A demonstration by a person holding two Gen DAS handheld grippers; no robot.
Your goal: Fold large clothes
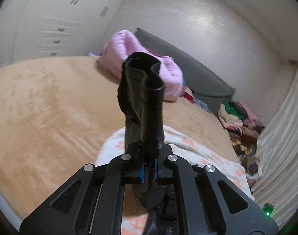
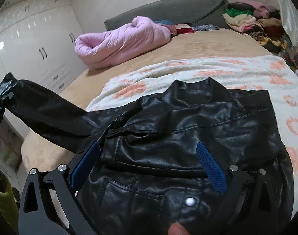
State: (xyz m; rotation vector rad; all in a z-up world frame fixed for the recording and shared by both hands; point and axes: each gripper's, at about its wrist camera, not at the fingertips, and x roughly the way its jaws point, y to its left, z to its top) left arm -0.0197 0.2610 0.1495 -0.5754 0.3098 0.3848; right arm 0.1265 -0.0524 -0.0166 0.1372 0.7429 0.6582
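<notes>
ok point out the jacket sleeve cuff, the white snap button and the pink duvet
sleeve cuff (image 1: pixel 143 68), left wrist view, on the open end above the shut fingers
white snap button (image 2: pixel 189 202), right wrist view, on its face
pink duvet (image 2: pixel 119 43), right wrist view, on the middle of the roll

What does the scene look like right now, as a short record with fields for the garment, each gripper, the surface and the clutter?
garment: black leather jacket, body flat on the blanket, one sleeve lifted out to the side
left gripper: shut on the sleeve cuff
right gripper: open, over the jacket body
surface: floral blanket on a tan bed
clutter: pink duvet, clothes pile at the headboard
</notes>
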